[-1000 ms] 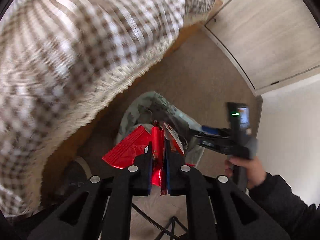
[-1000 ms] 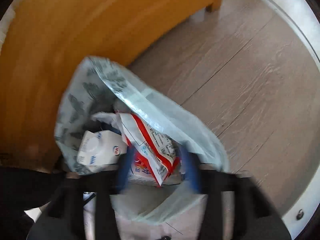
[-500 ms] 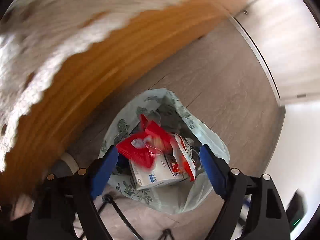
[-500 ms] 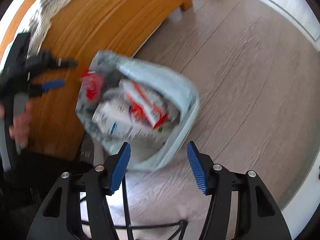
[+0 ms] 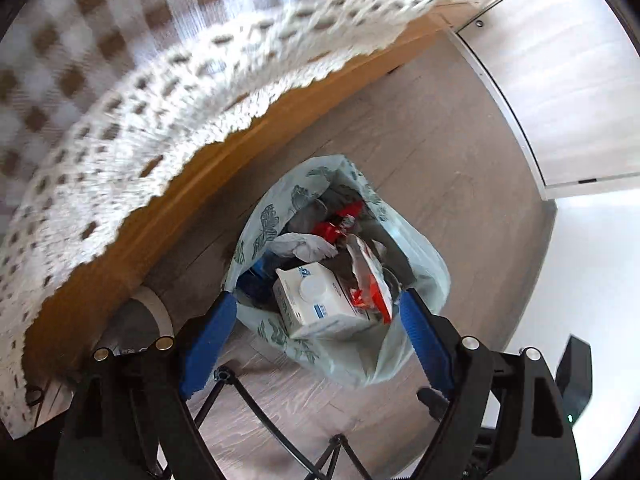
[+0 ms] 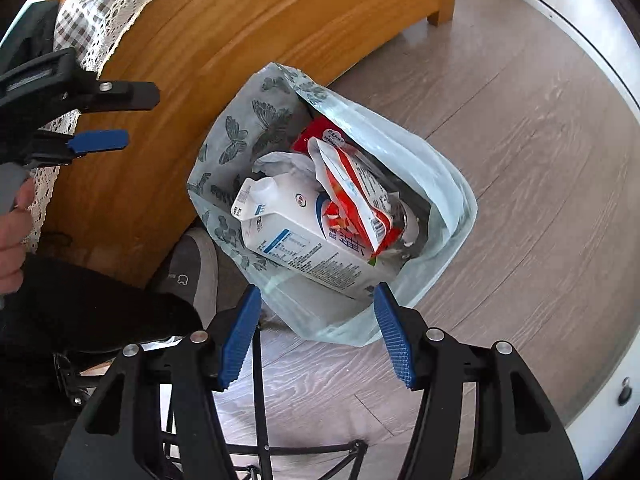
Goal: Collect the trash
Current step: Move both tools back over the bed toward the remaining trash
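A pale green plastic trash bag (image 5: 416, 240) with a leaf print stands open on the wooden floor, also in the right wrist view (image 6: 440, 184). Inside lie a white milk carton (image 5: 316, 300) (image 6: 296, 236), a red and white snack wrapper (image 5: 368, 276) (image 6: 356, 192), a red foil wrapper (image 5: 336, 224) and crumpled paper. My left gripper (image 5: 316, 332) is open and empty above the bag; it also shows at the left of the right wrist view (image 6: 112, 116). My right gripper (image 6: 316, 328) is open and empty over the bag's near edge.
A wooden bed frame (image 6: 248, 40) with a checked, lace-edged cover (image 5: 120, 80) stands beside the bag. A grey shoe (image 6: 192, 268) is by the bag. A light wooden door (image 5: 560, 80) and white wall lie at the right.
My left gripper opened and let the red foil wrapper fall into the bag, then lifted. My right gripper opened, released the bag and pulled back.
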A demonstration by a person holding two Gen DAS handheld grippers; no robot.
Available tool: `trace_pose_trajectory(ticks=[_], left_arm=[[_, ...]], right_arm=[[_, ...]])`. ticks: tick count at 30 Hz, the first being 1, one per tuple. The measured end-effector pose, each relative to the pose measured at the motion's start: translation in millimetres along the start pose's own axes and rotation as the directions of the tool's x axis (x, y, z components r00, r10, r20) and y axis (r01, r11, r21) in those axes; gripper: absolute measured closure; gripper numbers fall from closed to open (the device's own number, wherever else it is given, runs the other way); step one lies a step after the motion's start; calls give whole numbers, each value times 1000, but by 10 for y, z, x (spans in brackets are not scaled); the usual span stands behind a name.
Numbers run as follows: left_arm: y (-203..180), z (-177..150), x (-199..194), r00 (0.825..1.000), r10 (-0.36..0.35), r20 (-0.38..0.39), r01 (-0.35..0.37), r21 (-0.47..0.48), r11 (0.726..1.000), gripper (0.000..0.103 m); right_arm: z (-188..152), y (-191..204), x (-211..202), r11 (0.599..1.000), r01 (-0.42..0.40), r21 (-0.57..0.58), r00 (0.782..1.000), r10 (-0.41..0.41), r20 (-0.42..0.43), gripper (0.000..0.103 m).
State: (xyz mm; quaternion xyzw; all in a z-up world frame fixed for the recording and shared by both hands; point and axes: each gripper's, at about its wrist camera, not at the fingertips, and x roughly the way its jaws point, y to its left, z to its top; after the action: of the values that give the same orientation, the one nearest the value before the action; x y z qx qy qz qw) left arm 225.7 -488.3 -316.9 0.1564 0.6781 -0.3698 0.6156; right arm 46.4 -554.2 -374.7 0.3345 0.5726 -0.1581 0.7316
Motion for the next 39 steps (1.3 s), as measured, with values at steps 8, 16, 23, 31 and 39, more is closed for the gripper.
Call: trace_pose_trajectory(ticks=[8,16,23,31,39], left_arm=[[-17,-142,-683,993,-41,113,31,83,996,22],[435,-472,-1710,939,-101,329,93,41,995,22],[1383,-1055,-2630,745,94,660,37,-182,983,16],[2994,-1500,-3124,641,260,723,169,-463,870,17],[4339,-1239,-3275,666,330,669,244,-613,751,49]], right_arm=[[205,248,-262,997,38,-64,997,-34,62,46],[484,832,-708,976,106,-192,983,-74,166,46],[675,1647,-1088,932,155,-328,956,-57,288,44],[677,2850,-1301,805,213,-554,907,49,419,44],[616,3703,-1080,693,209,-690,915,110,387,44]])
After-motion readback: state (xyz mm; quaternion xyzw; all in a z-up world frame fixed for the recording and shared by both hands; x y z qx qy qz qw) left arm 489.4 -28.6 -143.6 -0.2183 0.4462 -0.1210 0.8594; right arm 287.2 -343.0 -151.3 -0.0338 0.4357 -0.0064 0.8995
